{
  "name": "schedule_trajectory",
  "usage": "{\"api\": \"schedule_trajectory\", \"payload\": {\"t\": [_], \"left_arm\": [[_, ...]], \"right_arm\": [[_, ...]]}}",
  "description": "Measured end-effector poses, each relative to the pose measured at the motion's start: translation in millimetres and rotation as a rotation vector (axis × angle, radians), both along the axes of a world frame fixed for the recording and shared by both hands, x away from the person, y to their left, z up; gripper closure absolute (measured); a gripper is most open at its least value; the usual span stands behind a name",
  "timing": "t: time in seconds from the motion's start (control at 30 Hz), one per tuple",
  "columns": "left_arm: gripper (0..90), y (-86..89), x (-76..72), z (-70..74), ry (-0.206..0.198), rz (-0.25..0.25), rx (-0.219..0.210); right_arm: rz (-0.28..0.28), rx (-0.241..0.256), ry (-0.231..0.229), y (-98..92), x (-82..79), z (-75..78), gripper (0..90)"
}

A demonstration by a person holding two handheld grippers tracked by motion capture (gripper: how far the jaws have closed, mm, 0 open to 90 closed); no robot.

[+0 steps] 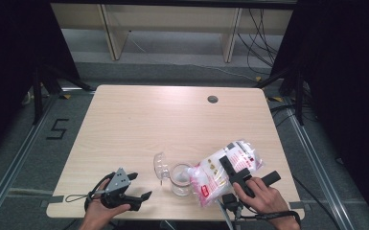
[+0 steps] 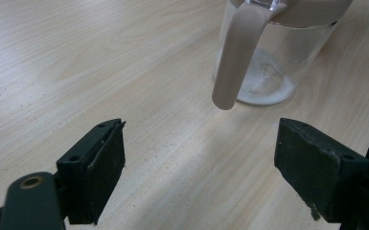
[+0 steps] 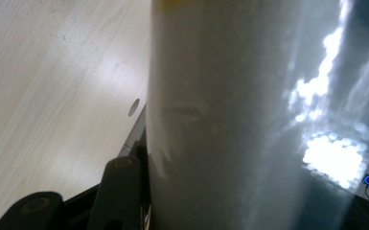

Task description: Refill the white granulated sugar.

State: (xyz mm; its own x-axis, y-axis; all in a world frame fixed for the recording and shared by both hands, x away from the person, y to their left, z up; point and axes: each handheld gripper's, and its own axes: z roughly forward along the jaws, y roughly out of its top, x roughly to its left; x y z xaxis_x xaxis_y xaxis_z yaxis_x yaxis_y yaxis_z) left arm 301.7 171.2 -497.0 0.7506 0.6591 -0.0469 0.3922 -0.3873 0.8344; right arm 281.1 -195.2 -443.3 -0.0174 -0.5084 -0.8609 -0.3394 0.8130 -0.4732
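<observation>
Tilting bag (image 1: 223, 172), long axis diagonal, mouth down-left over jar (image 1: 180, 178); right tongs (image 1: 236, 173) pinching bag; left tongs (image 1: 140, 187) spread.

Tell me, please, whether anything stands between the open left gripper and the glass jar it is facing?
Nothing visible does. In the left gripper view, bare table lies between the left gripper and the glass jar, whose hinged lid hangs open down its near side. The right gripper holds the bag tipped at the jar's far side.
</observation>
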Motion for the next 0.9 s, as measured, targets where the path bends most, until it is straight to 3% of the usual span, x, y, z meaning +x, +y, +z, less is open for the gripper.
{"api": "schedule_trajectory", "payload": {"t": [0.2,0.23,0.27,0.3,0.33,0.37,0.4,0.47,0.5,0.53,0.57,0.6,0.63,0.7,0.83,0.9], "left_arm": [[17.5,-2.2,-1.1,-0.5,0.003,0.009,-0.029],[17.5,0.0,-0.2,0.3,-0.001,0.003,0.007],[17.4,-0.8,-0.7,-0.1,0.002,0.006,-0.009],[17.5,-0.7,-0.6,-0.1,0.001,0.004,-0.008],[17.5,-0.9,-0.7,-0.1,0.003,0.003,-0.014],[17.5,-1.8,-1.0,-0.5,0.003,0.008,-0.026],[17.5,-0.2,0.0,-0.1,-0.001,0.002,0.001],[17.5,-0.4,-0.5,0.1,0.001,0.004,-0.001],[17.5,-0.1,-0.3,0.2,0.000,0.003,0.004],[17.4,-0.7,-0.5,0.0,0.002,0.005,-0.008],[17.5,-0.7,-0.4,0.0,0.002,0.000,-0.011],[17.4,-0.7,-0.3,-0.2,0.002,-0.001,-0.016],[17.4,-1.3,-0.6,-0.5,0.007,0.003,-0.026],[17.4,-0.7,-0.3,-0.3,0.005,0.000,-0.017],[17.5,-0.1,0.0,-0.1,0.001,0.000,-0.001],[17.5,-1.0,-0.8,-0.1,0.002,0.002,-0.018]], "right_arm": [[0.002,0.004,0.001,-0.4,0.5,-0.7,57.8],[-0.004,0.012,0.007,-0.6,0.5,-1.0,57.8],[-0.019,0.045,0.013,-1.5,-0.3,-3.2,57.8],[0.009,0.058,-0.008,-2.5,0.7,-4.5,57.8],[0.002,0.003,0.008,-0.8,1.5,-0.7,57.9],[0.026,0.028,-0.019,-1.9,1.8,-2.8,57.9],[0.018,0.030,-0.013,-2.1,1.5,-2.8,57.9],[-0.017,0.042,0.008,-1.4,-0.5,-3.5,58.0],[0.006,0.008,-0.001,-0.9,0.2,-0.9,58.0],[0.005,0.021,0.008,-0.9,-0.5,-0.9,58.0],[0.000,0.077,0.013,-1.4,-1.2,-3.4,58.1],[0.004,0.078,0.009,-1.3,-1.4,-3.1,58.1],[0.024,0.034,-0.002,-0.6,-0.7,0.5,58.1],[0.011,0.080,0.010,-1.1,-2.1,-1.2,58.1],[0.006,0.051,0.000,-0.9,-3.2,0.2,58.1],[0.005,0.050,0.005,-1.1,-3.2,-0.5,58.2]]}}
